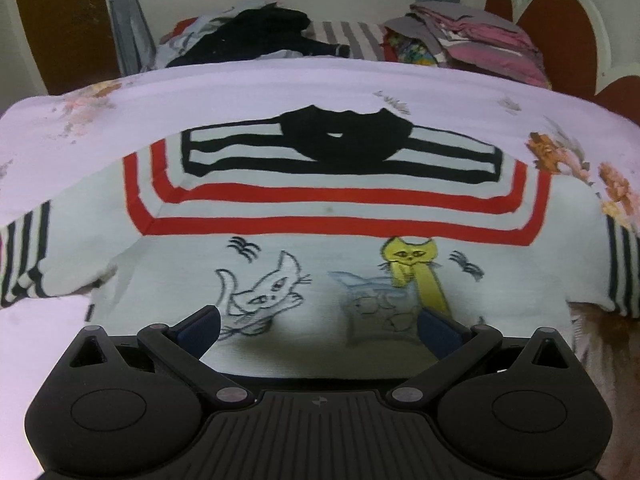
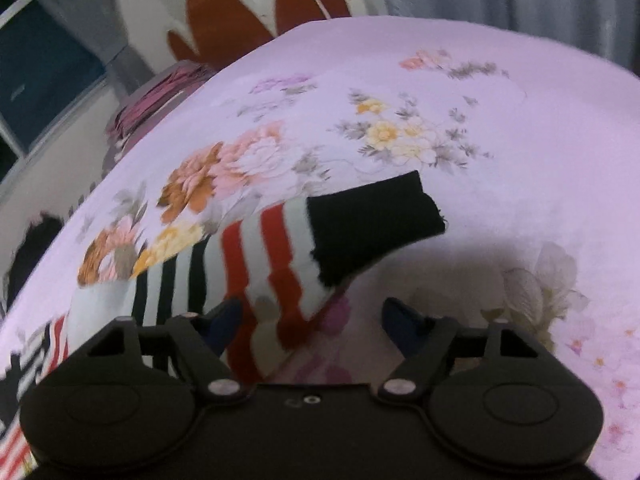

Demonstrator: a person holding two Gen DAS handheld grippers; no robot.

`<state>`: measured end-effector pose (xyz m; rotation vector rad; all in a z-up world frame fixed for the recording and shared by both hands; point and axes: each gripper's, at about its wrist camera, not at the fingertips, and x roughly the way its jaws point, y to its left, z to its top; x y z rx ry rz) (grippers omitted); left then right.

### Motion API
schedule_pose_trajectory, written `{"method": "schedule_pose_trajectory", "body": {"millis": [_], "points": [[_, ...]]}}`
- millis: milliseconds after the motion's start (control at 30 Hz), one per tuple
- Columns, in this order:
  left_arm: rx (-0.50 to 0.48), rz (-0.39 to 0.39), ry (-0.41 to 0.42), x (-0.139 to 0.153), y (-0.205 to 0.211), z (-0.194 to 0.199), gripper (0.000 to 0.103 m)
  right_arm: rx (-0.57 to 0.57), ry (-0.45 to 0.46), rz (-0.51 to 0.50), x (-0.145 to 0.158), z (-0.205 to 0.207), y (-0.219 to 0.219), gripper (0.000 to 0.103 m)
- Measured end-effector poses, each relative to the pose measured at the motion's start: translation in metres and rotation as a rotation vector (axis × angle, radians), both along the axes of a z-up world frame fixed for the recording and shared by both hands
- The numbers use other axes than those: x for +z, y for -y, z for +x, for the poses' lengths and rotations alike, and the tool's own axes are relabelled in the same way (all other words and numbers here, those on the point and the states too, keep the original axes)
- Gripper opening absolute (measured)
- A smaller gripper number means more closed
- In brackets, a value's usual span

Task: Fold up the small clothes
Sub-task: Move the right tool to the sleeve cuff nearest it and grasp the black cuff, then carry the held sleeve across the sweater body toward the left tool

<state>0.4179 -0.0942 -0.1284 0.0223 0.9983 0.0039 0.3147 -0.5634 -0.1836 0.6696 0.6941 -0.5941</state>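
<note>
- A home bedroom: floral bedsheet (image 1: 240, 92) fills the frame's middle.
- Padded headboard (image 1: 560, 28) at upper right.
- Clothes piles (image 1: 472, 36), curtains (image 1: 124, 20) along the top.

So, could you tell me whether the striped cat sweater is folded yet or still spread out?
Spread out: the sweater lies flat, front up, sleeves out sideways.

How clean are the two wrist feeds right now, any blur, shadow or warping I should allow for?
Left wrist view: fairly sharp; fisheye bows the white knitted cat sweater and the pink floral bedsheet. Right wrist view: motion-smeared, the red, white and black striped sleeve soft-edged; a dark shadow lies on the sheet just ahead of the right gripper.
</note>
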Motion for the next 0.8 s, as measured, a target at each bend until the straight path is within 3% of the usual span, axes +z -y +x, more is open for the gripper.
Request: {"method": "schedule_pose_trajectory", "body": {"millis": [100, 200, 333, 467, 633, 800], "points": [[0.017, 0.017, -0.014, -0.002, -0.004, 0.003, 0.103, -0.005, 0.012, -0.010, -0.002, 0.004, 0.003, 0.053], [0.018, 0.035, -0.016, -0.003, -0.007, 0.004, 0.103, 0.001, 0.028, 0.006, -0.003, 0.007, 0.007, 0.019], [0.002, 0.023, -0.043, -0.007, -0.011, 0.004, 0.103, -0.003, 0.051, -0.008, 0.001, 0.006, 0.006, 0.011], [0.047, -0.017, -0.034, -0.006, -0.027, 0.003, 0.103, 0.060, 0.113, -0.088, 0.026, 0.011, -0.015, 0.009], [0.082, -0.022, -0.060, -0.008, -0.046, 0.004, 0.103, 0.254, 0.217, -0.193, 0.071, 0.035, -0.075, 0.009], [0.104, -0.097, -0.118, -0.013, -0.074, 0.002, 0.103, 0.488, 0.294, -0.172, 0.093, 0.069, -0.162, 0.009]]}}
